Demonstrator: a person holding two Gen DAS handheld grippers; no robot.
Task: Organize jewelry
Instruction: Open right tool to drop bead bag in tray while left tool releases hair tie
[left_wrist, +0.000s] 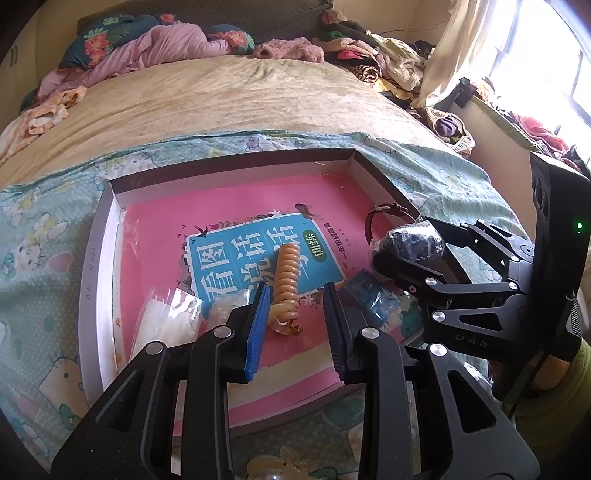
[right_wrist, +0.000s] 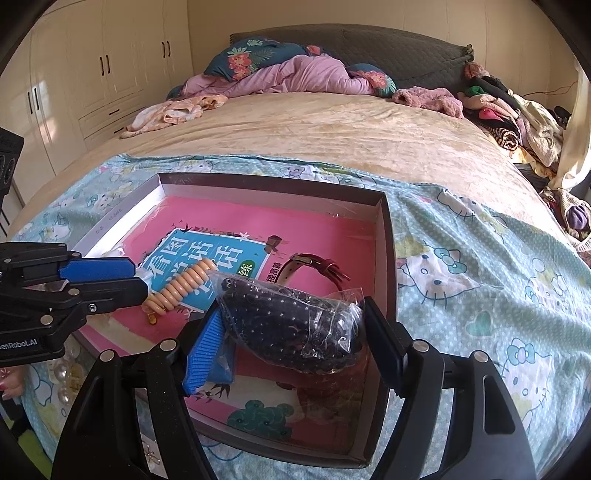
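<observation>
A shallow grey box (right_wrist: 388, 258) lies on the bed with a pink book (right_wrist: 207, 214) as its floor. My right gripper (right_wrist: 295, 347) is shut on a clear bag of dark beads (right_wrist: 288, 321), low over the box's right half; the bag of dark beads (left_wrist: 413, 240) also shows from the left wrist. An orange coiled band (left_wrist: 288, 280) rests on the book's blue panel. My left gripper (left_wrist: 295, 325) is shut just over the coil's near end, its pads not pressing it. A red-strapped watch (right_wrist: 314, 266) lies behind the bag.
Clear packets (left_wrist: 166, 317) lie at the box's left, a blue packet (left_wrist: 369, 299) under the right gripper. Pearls (right_wrist: 62, 373) rest on the cartoon-print sheet (right_wrist: 480, 295) outside the box. Piled clothes (right_wrist: 517, 118) line the bed's right, wardrobes (right_wrist: 92, 74) stand left.
</observation>
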